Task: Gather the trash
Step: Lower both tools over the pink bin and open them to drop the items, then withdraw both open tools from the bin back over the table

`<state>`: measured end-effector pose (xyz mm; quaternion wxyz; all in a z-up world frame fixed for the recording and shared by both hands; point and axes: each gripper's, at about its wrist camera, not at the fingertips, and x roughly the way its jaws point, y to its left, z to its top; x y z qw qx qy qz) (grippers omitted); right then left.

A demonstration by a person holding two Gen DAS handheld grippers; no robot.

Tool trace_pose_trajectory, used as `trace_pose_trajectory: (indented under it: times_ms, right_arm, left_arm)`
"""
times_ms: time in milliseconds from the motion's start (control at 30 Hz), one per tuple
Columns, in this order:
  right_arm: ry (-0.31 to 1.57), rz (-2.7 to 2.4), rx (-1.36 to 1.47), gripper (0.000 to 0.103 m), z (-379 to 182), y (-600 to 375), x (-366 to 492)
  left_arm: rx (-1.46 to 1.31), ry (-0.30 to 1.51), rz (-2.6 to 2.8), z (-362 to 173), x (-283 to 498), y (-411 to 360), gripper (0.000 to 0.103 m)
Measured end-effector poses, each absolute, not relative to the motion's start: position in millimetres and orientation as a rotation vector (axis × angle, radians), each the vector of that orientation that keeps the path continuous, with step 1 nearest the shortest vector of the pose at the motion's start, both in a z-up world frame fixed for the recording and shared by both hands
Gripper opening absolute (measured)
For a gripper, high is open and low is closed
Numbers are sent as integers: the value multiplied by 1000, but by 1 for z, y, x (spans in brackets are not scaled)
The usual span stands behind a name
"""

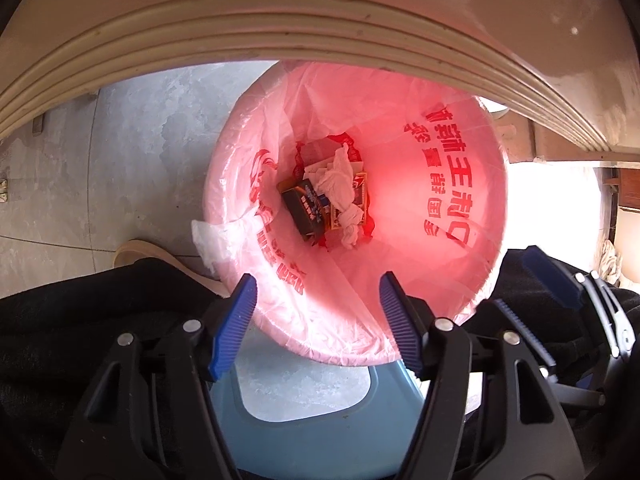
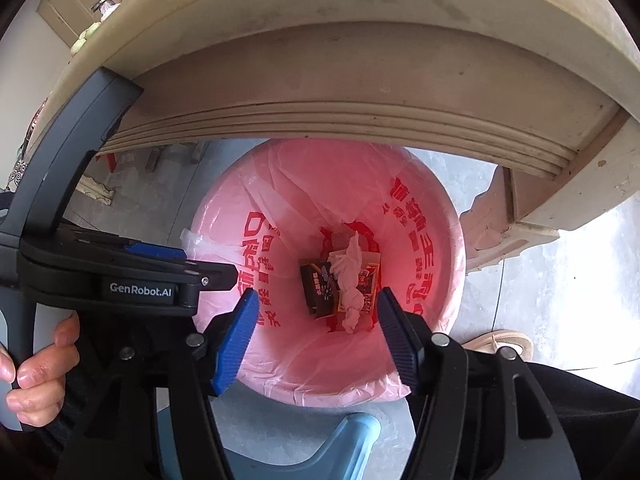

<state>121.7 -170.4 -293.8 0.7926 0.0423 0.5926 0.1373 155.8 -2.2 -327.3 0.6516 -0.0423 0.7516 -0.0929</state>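
Observation:
A bin lined with a pink bag printed in red (image 1: 452, 216) (image 2: 424, 264) stands on the floor under a table edge. At its bottom lie a dark box (image 1: 306, 210) (image 2: 318, 288), a twisted white tissue (image 1: 340, 192) (image 2: 352, 280) and an orange packet (image 2: 370, 276). My left gripper (image 1: 318, 316) hangs over the bin's near rim, open, with nothing between its blue pads. My right gripper (image 2: 316, 328) is also open and empty above the bin. It shows at the right of the left wrist view (image 1: 532, 300), and the left gripper's body (image 2: 120, 276) shows in the right wrist view, held by a hand (image 2: 36, 376).
A cream table edge with ribbed moulding (image 1: 280, 28) (image 2: 340, 92) overhangs the bin's far side. A light blue plastic stool (image 1: 320, 420) (image 2: 352, 436) sits just below the grippers. Grey tiled floor (image 1: 100, 160) lies around, with a slipper (image 2: 504, 340) and dark trouser legs (image 1: 60, 340) nearby.

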Motion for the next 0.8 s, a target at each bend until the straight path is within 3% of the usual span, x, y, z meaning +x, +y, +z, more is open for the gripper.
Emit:
trace_pose_trajectory:
  times_ms: [167,333,400,500,667,700,800]
  right_arm:
    - [1180,321,94,65,-265,-177,112]
    - [1010,408,121,67,-195,-191,94]
    - [910,414,54,83,-153,-199,90]
    - [786,487,-35,95,-89,-211,95]
    - [701,618,-151,96,0,-233,119]
    - [694,636,-164,96,12,-236,125]
    - [681,681,-184,96,38,-245,142]
  left_arm:
    - [-63,1672,-170,-302,136,7,64]
    - [-138,1619,-143,-233,122,32,64]
    - [-152,1548,-111,-191,130,39,70]
    - [-190,1448,-85,-129,147,43,74]
    - [-171,1309,-67,-38,170,34,77]
    - [-156,1284,-58,-22,174,31,81]
    - [-121,1226,-51,12,181,21,82]
